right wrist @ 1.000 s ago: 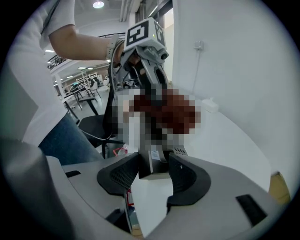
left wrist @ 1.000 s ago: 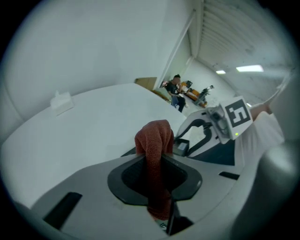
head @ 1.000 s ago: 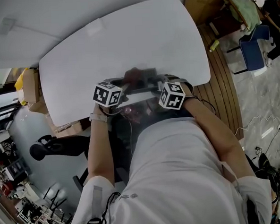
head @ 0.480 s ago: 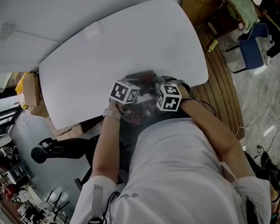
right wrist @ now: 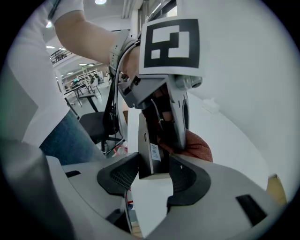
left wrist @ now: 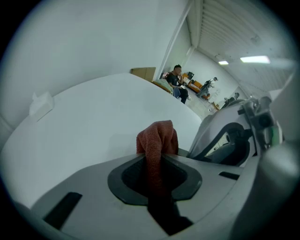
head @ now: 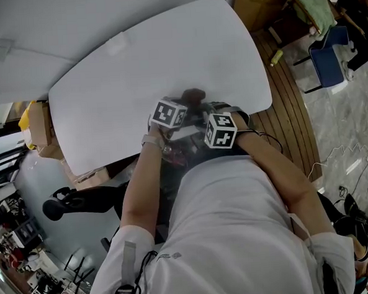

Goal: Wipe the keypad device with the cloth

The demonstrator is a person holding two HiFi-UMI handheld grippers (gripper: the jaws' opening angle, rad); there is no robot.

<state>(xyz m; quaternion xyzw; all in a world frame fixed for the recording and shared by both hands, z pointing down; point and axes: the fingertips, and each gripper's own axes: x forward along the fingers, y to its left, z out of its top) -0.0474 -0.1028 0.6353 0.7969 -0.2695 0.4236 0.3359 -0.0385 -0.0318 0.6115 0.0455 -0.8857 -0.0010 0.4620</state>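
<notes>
Wide white table [head: 135, 65] with rounded corners, in a large bright hall. At its right side a wooden floor [head: 290, 105] and a blue chair [head: 327, 52], at its left side cardboard boxes [head: 38, 118]. Far back on the table a small white object [left wrist: 41, 104], too small to name.

Both grippers close together over the near edge of the table, just in front of the person's body.

Between the jaws of the left gripper [left wrist: 156, 180] a red-brown terry cloth [left wrist: 157, 138]. Jaws partly closed and pressing on it, with a bunched end standing out beyond the tips.

Between the jaws of the right gripper [right wrist: 152, 177] the keypad device [right wrist: 145, 150], dark grey, upright, clamped at its lower end. On its side a small white sticker [right wrist: 153, 152].

In the right gripper view, left gripper coming down onto the device from above, with the cloth bunched at the device's far side, toward the table. Cloth touching the device or only just beside it: not possible to tell. Keys of the device not visible.
</notes>
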